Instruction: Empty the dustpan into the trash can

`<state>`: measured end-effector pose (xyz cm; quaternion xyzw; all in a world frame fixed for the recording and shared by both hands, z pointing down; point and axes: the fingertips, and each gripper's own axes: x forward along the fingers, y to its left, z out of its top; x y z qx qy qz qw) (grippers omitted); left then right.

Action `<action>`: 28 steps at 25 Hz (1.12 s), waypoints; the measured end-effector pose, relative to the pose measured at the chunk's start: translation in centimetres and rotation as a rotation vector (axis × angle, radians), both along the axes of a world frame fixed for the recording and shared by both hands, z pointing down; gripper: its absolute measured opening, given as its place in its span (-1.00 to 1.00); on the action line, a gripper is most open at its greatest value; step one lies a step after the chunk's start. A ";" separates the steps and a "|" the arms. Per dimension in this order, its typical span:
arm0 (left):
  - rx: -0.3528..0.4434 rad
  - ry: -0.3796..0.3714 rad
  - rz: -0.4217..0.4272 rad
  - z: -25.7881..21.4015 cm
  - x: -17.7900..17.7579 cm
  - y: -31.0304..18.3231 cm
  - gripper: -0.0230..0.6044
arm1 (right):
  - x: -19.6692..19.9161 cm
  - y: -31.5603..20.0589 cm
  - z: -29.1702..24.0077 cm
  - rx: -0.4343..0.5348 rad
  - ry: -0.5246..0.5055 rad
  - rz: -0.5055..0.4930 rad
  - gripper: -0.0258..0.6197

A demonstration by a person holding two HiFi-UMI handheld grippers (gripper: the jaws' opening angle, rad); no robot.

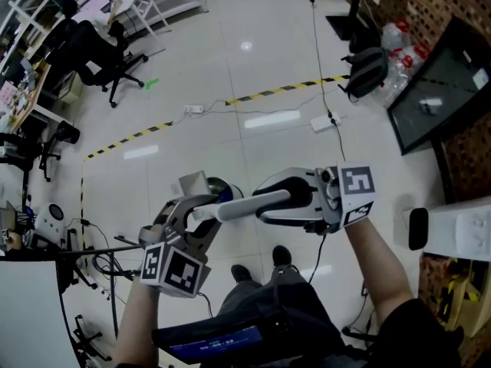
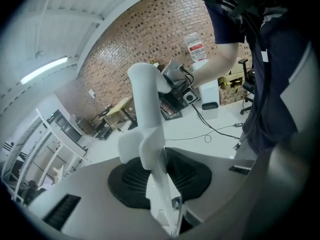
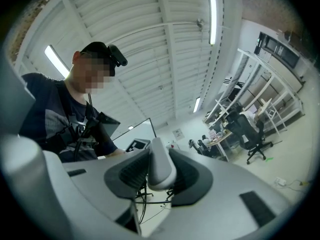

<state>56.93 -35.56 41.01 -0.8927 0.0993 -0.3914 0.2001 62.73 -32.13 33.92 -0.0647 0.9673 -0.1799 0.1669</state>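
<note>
In the head view a dustpan's long pale handle (image 1: 247, 204) runs level between my two grippers. Its grey pan (image 1: 195, 183) sticks up at the left end. My left gripper (image 1: 204, 215) is shut on the handle near the pan, and the handle (image 2: 148, 115) passes between that gripper's (image 2: 158, 178) pads. My right gripper (image 1: 298, 201) is shut on the handle's free end, which shows as a rounded grey tip (image 3: 160, 165) pinched between its (image 3: 159, 178) pads. A white trash can (image 1: 454, 230) with a dark slot stands on the floor at the right; it also shows as a trash can (image 2: 210, 102) by the brick wall.
Yellow-black tape (image 1: 253, 94) crosses the floor ahead, with a power strip (image 1: 323, 121) and cable beyond it. A black backpack (image 1: 365, 70) and a dark screen (image 1: 441, 83) stand at the upper right. An office chair (image 1: 100, 52) and desks fill the upper left. The person's shoes (image 1: 281, 255) are below.
</note>
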 end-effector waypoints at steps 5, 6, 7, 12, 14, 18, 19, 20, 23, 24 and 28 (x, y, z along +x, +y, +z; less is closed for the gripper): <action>-0.001 0.023 -0.064 -0.4 -0.8 -0.9 -0.67 | -0.7 -1.2 -0.6 0.002 -0.006 -0.046 -0.49; 0.000 0.028 -0.074 -0.4 -1.0 -1.1 -0.67 | -1.0 -1.5 -0.7 0.002 -0.008 -0.054 -0.49; 0.002 0.032 -0.083 -0.5 -1.2 -1.4 -0.67 | -1.2 -1.7 -0.7 0.000 -0.011 -0.061 -0.49; 0.006 0.060 -0.109 -0.8 -2.1 -2.3 -0.67 | -2.1 -2.8 -0.9 -0.027 -0.035 -0.078 -0.49; 0.008 0.083 -0.110 -0.9 -2.2 -2.7 -0.67 | -2.2 -3.2 -0.9 -0.038 -0.036 -0.080 -0.49; 0.007 0.132 -0.095 -1.3 -2.6 -3.8 -0.67 | -2.6 -4.6 -1.1 -0.048 -0.007 -0.079 -0.48; 0.002 0.146 -0.089 -1.4 -2.8 -4.1 -0.67 | -2.7 -5.0 -1.2 -0.051 0.005 -0.079 -0.48; -0.003 0.160 -0.084 -1.6 -2.9 -4.4 -0.67 | -2.9 -5.4 -1.3 -0.054 0.018 -0.078 -0.48; -0.012 0.197 -0.076 -2.2 -3.4 -5.5 -0.66 | -3.5 -6.8 -1.9 -0.061 0.040 -0.071 -0.47; -0.013 0.211 -0.077 -2.4 -3.7 -6.0 -0.66 | -3.8 -7.2 -2.2 -0.064 0.042 -0.069 -0.47; -0.022 0.284 -0.099 -3.4 -5.9 -8.0 -0.67 | -6.2 -9.6 -3.2 -0.067 0.046 -0.066 -0.47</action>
